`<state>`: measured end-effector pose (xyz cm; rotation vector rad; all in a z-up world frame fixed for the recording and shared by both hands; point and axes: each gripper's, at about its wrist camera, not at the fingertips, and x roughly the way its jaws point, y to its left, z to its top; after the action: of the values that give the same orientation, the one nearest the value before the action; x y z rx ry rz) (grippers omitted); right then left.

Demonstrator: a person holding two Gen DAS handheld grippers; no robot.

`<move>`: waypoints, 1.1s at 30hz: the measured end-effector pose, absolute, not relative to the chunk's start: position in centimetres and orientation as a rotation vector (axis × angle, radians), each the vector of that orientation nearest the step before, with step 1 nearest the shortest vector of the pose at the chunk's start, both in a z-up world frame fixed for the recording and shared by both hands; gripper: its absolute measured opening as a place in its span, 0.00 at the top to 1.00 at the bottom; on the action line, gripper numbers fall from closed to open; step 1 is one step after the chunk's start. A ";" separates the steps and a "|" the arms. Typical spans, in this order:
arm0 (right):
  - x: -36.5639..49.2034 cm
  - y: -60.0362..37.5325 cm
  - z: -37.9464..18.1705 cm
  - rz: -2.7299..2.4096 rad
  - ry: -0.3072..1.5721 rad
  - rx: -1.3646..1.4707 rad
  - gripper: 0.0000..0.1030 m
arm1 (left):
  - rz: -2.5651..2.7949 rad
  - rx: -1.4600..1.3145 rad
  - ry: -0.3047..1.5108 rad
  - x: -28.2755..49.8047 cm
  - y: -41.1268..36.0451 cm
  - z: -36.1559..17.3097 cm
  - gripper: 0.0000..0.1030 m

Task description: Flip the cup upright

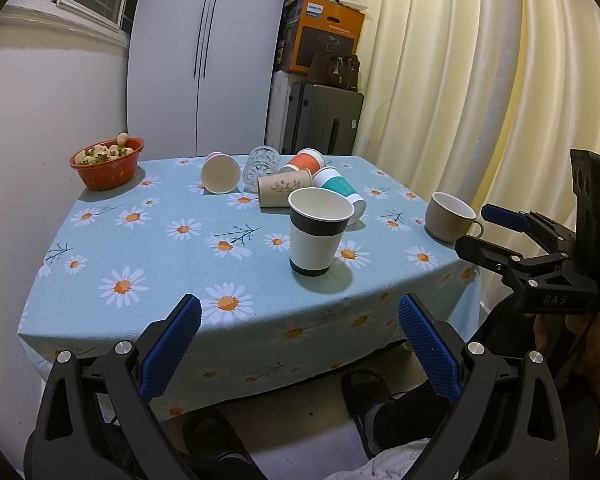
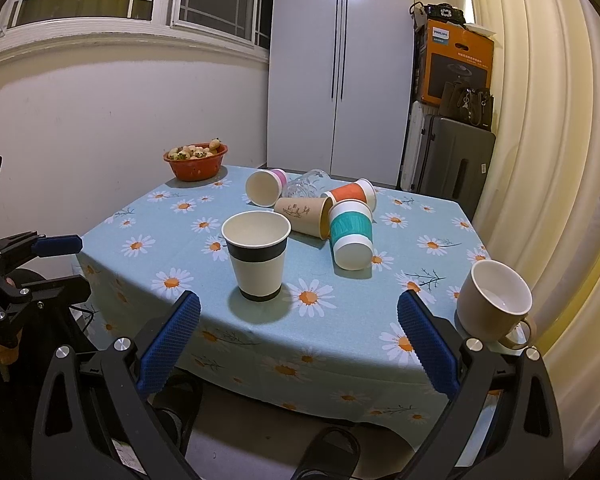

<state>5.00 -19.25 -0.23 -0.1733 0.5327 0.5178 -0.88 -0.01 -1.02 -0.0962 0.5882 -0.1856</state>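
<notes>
A white paper cup with black bands (image 1: 318, 232) (image 2: 257, 254) stands upright near the table's front edge. Behind it lie several cups on their sides: a teal-sleeved one (image 1: 342, 194) (image 2: 350, 236), a brown one (image 1: 284, 188) (image 2: 306, 216), an orange-sleeved one (image 1: 306, 161) (image 2: 352, 193), a pink one (image 1: 220, 174) (image 2: 265, 187) and a clear glass (image 1: 263, 163) (image 2: 306, 182). A beige mug (image 1: 450, 216) (image 2: 494, 302) stands upright at the right edge. My left gripper (image 1: 300, 344) and right gripper (image 2: 298, 344) are both open and empty, held off the table's front edge.
A red bowl of fruit (image 1: 108, 162) (image 2: 196, 160) sits at the table's far left corner. The daisy tablecloth (image 1: 148, 240) (image 2: 420, 264) hangs over the front edge. A cupboard, suitcase (image 1: 324, 120) and curtain stand behind. Slippered feet are under the table.
</notes>
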 end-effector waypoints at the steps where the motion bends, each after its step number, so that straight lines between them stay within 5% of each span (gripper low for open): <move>1: 5.0 -19.2 -0.2 0.518 0.533 -0.173 0.05 | -0.185 -0.097 0.588 -0.9 0.0 -1.0 0.07; 33: 5.1 -19.4 -0.5 0.517 0.541 -0.178 0.05 | -0.193 -0.095 0.589 -0.9 -0.4 -1.1 0.07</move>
<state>5.08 -19.41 -0.51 -0.1781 0.5412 0.5173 -0.92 -0.44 -1.05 -0.0947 0.5887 -0.1933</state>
